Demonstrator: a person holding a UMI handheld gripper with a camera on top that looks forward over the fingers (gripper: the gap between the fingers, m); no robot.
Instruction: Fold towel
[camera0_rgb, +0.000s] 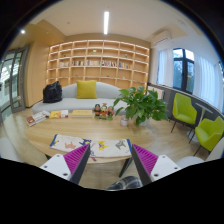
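My gripper (108, 156) is held up above the near edge of a low wooden table (60, 130), and its fingers stand wide apart with nothing between them. The magenta pads (75, 158) face each other across the gap. I see no towel that I can tell as such. Between the fingers lie the table's near edge, wooden floor, and a dark grey object (125, 183) low down that I cannot identify.
Picture books (70, 145) and papers lie on the table, with a potted plant (138, 103) at its right. A white sofa with a yellow cushion (86, 90) and a bookshelf (98, 62) stand behind. Green chairs (185, 108) are at the right.
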